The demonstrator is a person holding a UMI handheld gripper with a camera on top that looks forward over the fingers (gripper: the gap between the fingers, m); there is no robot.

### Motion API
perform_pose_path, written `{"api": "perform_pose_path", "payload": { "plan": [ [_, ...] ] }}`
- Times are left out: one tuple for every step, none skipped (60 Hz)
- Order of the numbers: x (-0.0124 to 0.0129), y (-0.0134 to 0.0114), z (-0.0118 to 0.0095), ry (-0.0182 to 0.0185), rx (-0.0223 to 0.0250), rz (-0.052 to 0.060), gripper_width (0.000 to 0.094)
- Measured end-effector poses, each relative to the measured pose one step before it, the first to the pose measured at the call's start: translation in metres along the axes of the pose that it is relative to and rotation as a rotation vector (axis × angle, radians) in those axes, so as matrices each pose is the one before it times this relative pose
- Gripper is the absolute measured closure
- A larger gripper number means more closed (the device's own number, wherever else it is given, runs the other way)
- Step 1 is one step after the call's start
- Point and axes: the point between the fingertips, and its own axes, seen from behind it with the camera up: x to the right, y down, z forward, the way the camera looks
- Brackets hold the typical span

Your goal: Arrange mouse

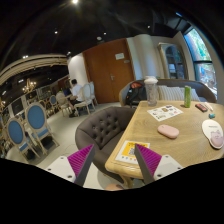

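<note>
A pink mouse point(168, 131) lies on the wooden table point(190, 145), beyond my fingers and off to the right. A yellow-edged printed mat point(128, 152) lies at the table's near corner, just ahead of my right finger. My gripper point(114, 165) is open and empty, held above the table's near corner. Its magenta pads point(80, 158) stand wide apart with nothing between them.
A grey tufted chair point(100, 128) stands against the table's left side. On the table are a green bottle point(187, 96), a white cup point(151, 90), a printed sheet point(165, 112) and a round pink-white object point(214, 133). Blue chairs point(38, 118) stand far left. A person point(135, 93) sits behind.
</note>
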Motion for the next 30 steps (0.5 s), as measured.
{"api": "perform_pose_path", "payload": {
  "plan": [
    [-0.00421, -0.00594, -0.00612, 0.00070, -0.00362, 0.0014, 0.0102],
    [0.00393, 0.00763, 0.00692, -0.00325, 0.00015, -0.0002, 0.0101],
    [-0.00473, -0.00553, -0.00607, -0.00321, -0.00328, 0.0030, 0.0101],
    [-0.00039, 0.00127, 0.00033, -0.00473, -0.00168, 0.0034, 0.0100],
    [0.00009, 0.00082, 0.00030, -0.00350, -0.00182, 0.0045, 0.0101],
    [0.00044, 0.00056, -0.00023, -0.00235, -0.00153, 0.0048, 0.0102],
    [0.00457, 0.00222, 0.00130, -0.00315, 0.00100, 0.0028, 0.0101],
    [0.00085, -0.00001, -0.00051, -0.00134, 0.00030, 0.0018, 0.0103],
    [0.00071, 0.00033, -0.00030, -0.00055, 0.00058, -0.0003, 0.0104],
    [0.00085, 0.00030, -0.00022, 0.00084, 0.00098, -0.0021, 0.0102],
    [0.00115, 0.00020, -0.00011, 0.00159, 0.00046, -0.0026, 0.0103],
    [0.00187, 0.00041, -0.00017, 0.00305, -0.00046, -0.0030, 0.0103],
    [0.00048, 0.00071, 0.00045, 0.00467, -0.00089, -0.0017, 0.0103],
    [0.00224, 0.00061, 0.00012, 0.00386, -0.00036, -0.0021, 0.0103],
    [0.00207, 0.00055, 0.00038, 0.00377, 0.00056, -0.0014, 0.0103],
    [0.00284, 0.00029, 0.00026, 0.00454, 0.00006, -0.0015, 0.0103],
    [0.00337, 0.00092, 0.00013, 0.00556, -0.00121, -0.0014, 0.0103],
    [0.00246, 0.00131, -0.00019, 0.00854, -0.00401, -0.0011, 0.0103],
    [0.00448, 0.00156, 0.00033, 0.00847, -0.00429, -0.0020, 0.0103],
    [0.00522, 0.00198, 0.00019, 0.00953, -0.00505, -0.0018, 0.0103],
    [0.00600, 0.00227, 0.00066, 0.01079, -0.00490, -0.0006, 0.0105],
    [0.00674, 0.00201, 0.00041, 0.01147, -0.00414, 0.0003, 0.0104],
    [0.00637, 0.00081, 0.00114, 0.01131, -0.00347, 0.0014, 0.0104],
    [0.00722, 0.00118, 0.00039, 0.01302, -0.00294, 0.0011, 0.0103],
    [0.00743, 0.00142, 0.00069, 0.01328, -0.00348, -0.0009, 0.0104],
    [0.00747, 0.00107, 0.00102, 0.01455, -0.00428, -0.0032, 0.0103],
    [0.00900, 0.00143, 0.00065, 0.01634, -0.00535, -0.0051, 0.0104],
    [0.00952, 0.00106, 0.00188, 0.01831, -0.00575, -0.0060, 0.0102],
    [0.00979, 0.00084, 0.00212, 0.01934, -0.00519, -0.0063, 0.0099],
    [0.00820, -0.00015, 0.00349, 0.02151, -0.00454, -0.0078, 0.0101]
  ]
}}
